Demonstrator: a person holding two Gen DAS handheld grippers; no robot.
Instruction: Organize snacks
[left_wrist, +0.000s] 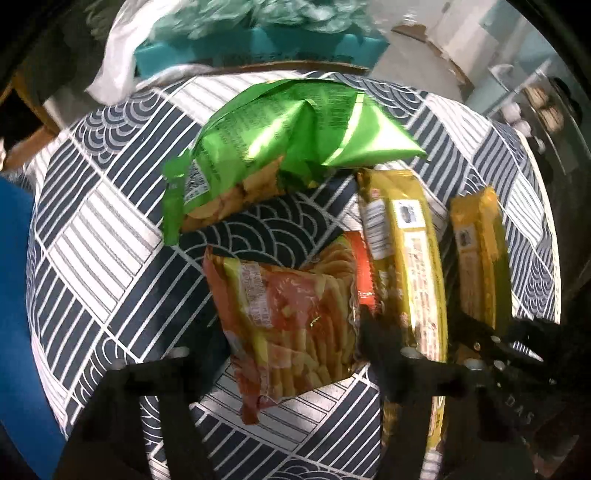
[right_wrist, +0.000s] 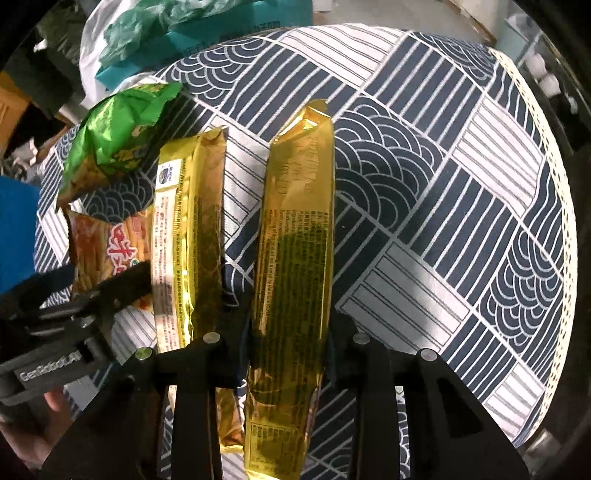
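Note:
Four snack packs lie on a round table with a navy-and-white patterned cloth. A green chip bag lies at the back, an orange cracker pack in front of it. Two long gold packs lie side by side to the right. My left gripper is open, its fingers on either side of the orange pack's near end. My right gripper is closed on the right gold pack. The left gold pack, green bag and orange pack lie left of it.
The cloth's right half holds no packs. Beyond the table's far edge are a teal box and plastic bags. A blue object stands at the left. The left gripper's body shows beside the left gold pack.

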